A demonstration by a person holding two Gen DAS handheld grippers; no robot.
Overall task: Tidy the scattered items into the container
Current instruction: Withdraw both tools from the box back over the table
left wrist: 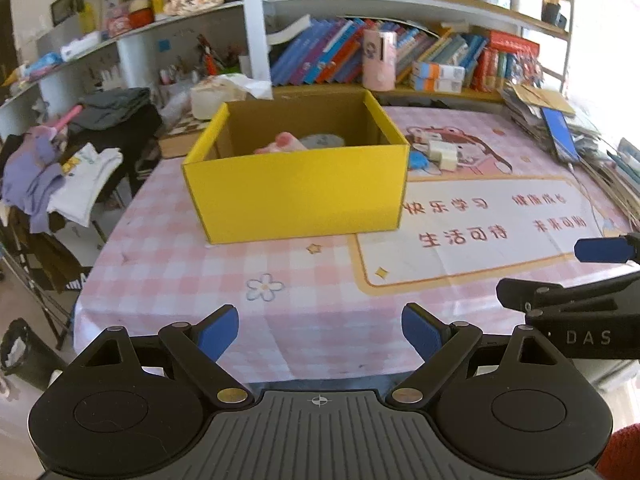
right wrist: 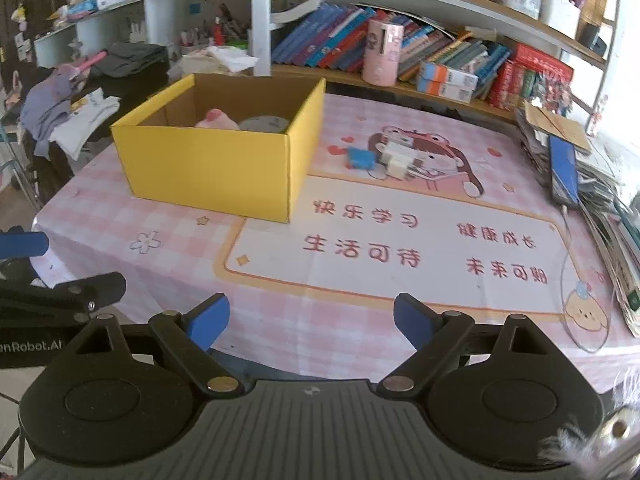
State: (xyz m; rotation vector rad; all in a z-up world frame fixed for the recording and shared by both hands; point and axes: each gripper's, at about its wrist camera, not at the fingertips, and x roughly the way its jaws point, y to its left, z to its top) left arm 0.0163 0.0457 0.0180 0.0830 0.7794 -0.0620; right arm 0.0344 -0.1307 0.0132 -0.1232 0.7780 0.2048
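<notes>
We see the left gripper (left wrist: 320, 334) above the near edge of the counter (left wrist: 320, 304), which is spread with a pink checked cloth; its blue-padded jaws are wide apart with nothing between them. The right gripper (right wrist: 311, 322) hangs beside it, jaws just as wide and empty. The yellow cardboard box (right wrist: 212, 170) stands open toward the far left of the counter, with a pink soft item (right wrist: 218, 119) and a grey round item (right wrist: 264, 124) inside. Just right of the box lie a small blue object (right wrist: 360, 158) and white charger plugs (right wrist: 398, 160), touching each other.
</notes>
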